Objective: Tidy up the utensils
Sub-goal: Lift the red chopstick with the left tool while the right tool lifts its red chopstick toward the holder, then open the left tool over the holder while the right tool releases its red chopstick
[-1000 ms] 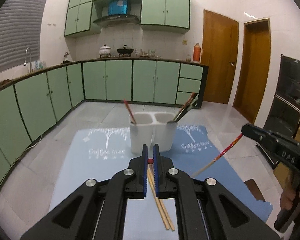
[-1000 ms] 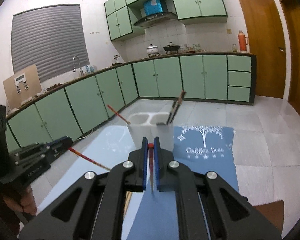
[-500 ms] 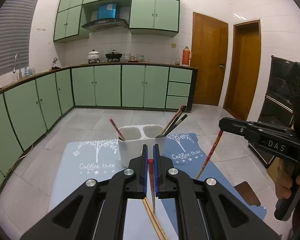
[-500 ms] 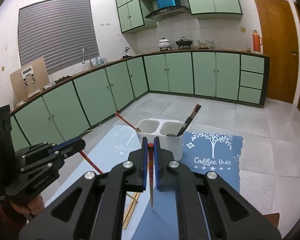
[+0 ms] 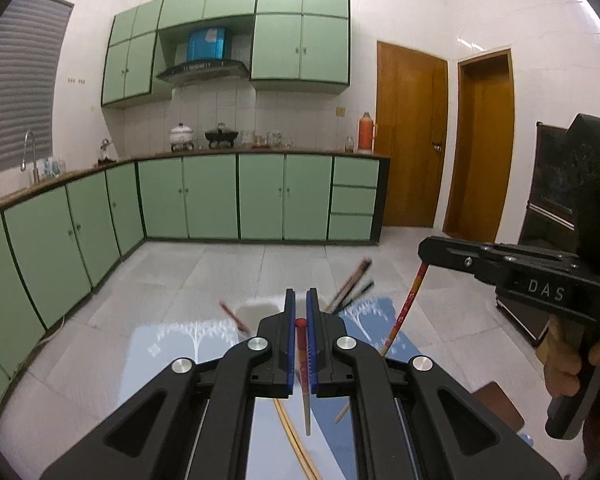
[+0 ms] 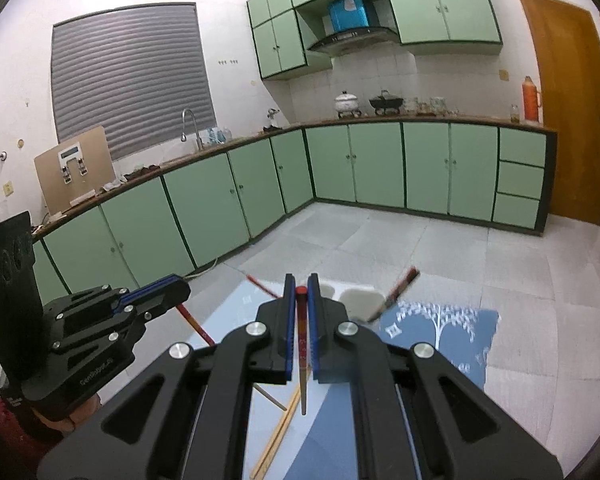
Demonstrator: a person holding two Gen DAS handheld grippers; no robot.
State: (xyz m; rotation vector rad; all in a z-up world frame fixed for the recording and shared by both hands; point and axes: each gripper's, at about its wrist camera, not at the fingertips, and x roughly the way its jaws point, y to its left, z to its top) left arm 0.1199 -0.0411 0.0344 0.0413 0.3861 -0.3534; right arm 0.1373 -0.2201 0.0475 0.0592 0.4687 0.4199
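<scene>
My left gripper [image 5: 300, 296] is shut on a red-topped chopstick [image 5: 303, 364] that hangs down, tip in the air above the blue mat [image 5: 172, 340]. My right gripper [image 6: 300, 280] is shut on a matching red chopstick [image 6: 301, 332], also hanging clear. Each gripper shows in the other's view: the right gripper [image 5: 426, 248] with its chopstick [image 5: 404, 312], the left gripper [image 6: 172, 286] with its own [image 6: 192, 320]. The white two-compartment holder [image 6: 360, 298] stands beyond, partly hidden by the fingers. It holds dark chopsticks [image 6: 400, 284] on the right and one red chopstick [image 6: 260, 284] on the left.
A pair of plain wooden chopsticks [image 6: 276, 436] lies on the mat below the grippers. Green kitchen cabinets [image 5: 204, 196] run along the back and left. Two wooden doors [image 5: 412, 144] stand at the right, and a hand [image 5: 564, 360] grips the right tool.
Both grippers have risen with their chopsticks, which now hang nearly straight down. The holder and mat have dropped lower in both views and sit partly behind the fingers.
</scene>
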